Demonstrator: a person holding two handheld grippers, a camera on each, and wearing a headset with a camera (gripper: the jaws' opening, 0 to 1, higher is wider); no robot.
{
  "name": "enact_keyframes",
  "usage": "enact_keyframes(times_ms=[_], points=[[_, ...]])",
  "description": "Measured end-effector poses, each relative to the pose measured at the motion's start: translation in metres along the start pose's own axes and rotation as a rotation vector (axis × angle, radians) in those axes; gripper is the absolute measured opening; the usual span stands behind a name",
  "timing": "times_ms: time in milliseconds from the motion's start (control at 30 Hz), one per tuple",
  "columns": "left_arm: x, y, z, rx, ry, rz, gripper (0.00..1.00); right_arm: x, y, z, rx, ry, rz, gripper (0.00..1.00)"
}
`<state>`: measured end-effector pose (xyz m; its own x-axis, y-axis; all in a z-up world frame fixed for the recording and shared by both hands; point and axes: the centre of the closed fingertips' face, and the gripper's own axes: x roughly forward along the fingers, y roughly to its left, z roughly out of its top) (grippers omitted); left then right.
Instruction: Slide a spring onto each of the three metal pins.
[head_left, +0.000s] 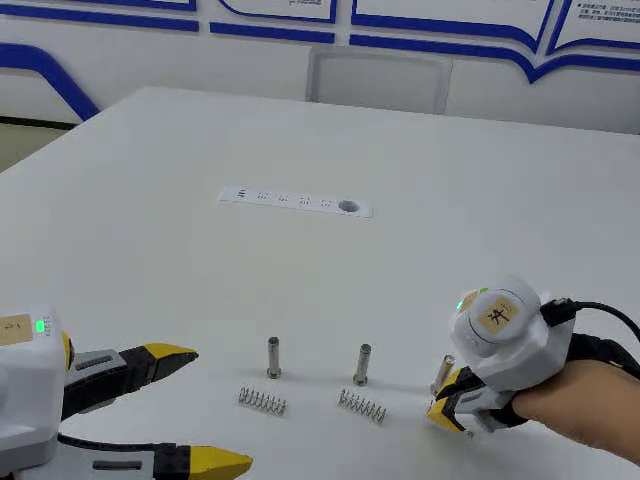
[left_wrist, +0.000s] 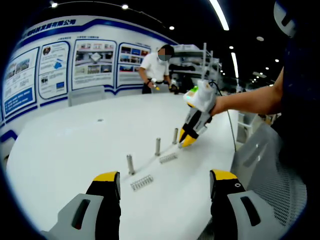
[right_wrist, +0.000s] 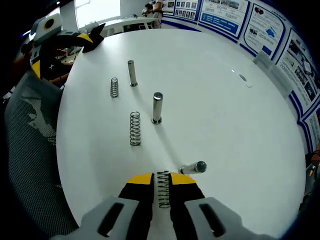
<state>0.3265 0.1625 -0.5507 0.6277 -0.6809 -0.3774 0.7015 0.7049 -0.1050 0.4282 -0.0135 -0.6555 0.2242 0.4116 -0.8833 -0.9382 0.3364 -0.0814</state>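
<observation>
The white table (head_left: 470, 270) carries a flush socket strip (head_left: 294, 201), a standing left pin (head_left: 273, 357), middle pin (head_left: 362, 364) and right pin (head_left: 443, 373), plus a left spring (head_left: 262, 401) and a middle spring (head_left: 361, 406) lying flat.

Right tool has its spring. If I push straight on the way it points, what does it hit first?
Most likely the nearest pin, just ahead and slightly right, in its own view, of the held spring; the right tool would probably clip it on that side. Depth is hard to judge.

A row on the table (head_left: 150, 200): left pin (head_left: 273, 357), middle pin (head_left: 362, 364), right pin (head_left: 443, 373). Before the first two lie left spring (head_left: 262, 401), middle spring (head_left: 362, 406).
</observation>
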Motion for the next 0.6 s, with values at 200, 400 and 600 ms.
enact_keyframes(times_ms=[200, 400, 600], points=[[-0.0012, 0.0014, -0.0013, -0.003, 0.001, 0.004, 0.74, 0.0042, -0.0009, -0.0013, -0.029, 0.033, 0.014, 0.12], [-0.0024, 0.0025, -0.0021, -0.008, 0.000, 0.009, 0.74, 0.0075, -0.0004, -0.0035, -0.063, 0.072, 0.027, 0.12], [-0.0039, 0.0038, -0.0035, -0.013, -0.002, 0.014, 0.74, 0.0096, -0.0002, -0.0019, -0.082, 0.092, 0.040, 0.12]])
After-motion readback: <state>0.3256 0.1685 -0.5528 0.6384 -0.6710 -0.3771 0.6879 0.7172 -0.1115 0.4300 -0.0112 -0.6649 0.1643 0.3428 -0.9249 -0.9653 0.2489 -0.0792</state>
